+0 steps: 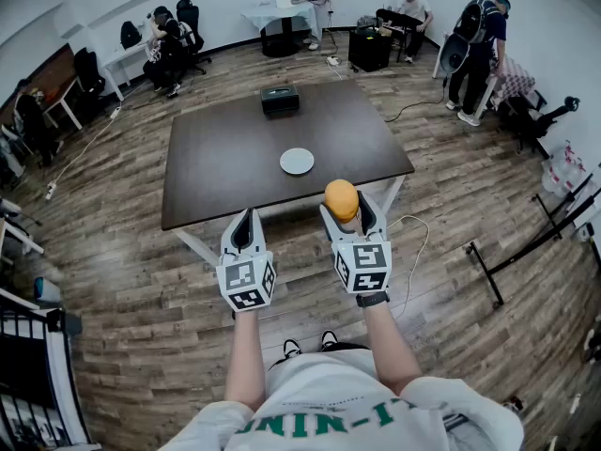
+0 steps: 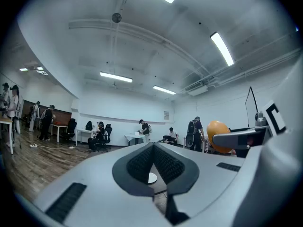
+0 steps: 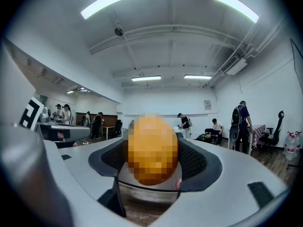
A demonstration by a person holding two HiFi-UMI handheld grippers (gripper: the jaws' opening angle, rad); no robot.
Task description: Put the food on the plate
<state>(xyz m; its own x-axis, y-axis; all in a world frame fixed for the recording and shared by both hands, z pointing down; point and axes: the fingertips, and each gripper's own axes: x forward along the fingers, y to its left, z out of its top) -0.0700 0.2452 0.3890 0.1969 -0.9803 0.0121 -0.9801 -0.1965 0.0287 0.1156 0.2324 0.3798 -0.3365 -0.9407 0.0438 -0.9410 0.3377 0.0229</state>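
An orange, rounded piece of food (image 1: 341, 198) sits between the jaws of my right gripper (image 1: 344, 212), which is shut on it and held level just short of the table's near edge. In the right gripper view the food (image 3: 152, 148) fills the gap between the dark pads. A small white plate (image 1: 297, 161) lies on the dark table (image 1: 216, 158), just beyond the food and a little left. My left gripper (image 1: 246, 225) is shut and holds nothing, level beside the right one. In the left gripper view the food (image 2: 218, 131) shows at the right and the plate (image 2: 151, 178) shows past the jaws.
A black box (image 1: 280, 99) stands at the table's far edge. Cables run across the wooden floor to the right of the table. Several people (image 1: 481, 45) sit or stand at desks along the far wall. A black rack (image 1: 535, 242) stands at the right.
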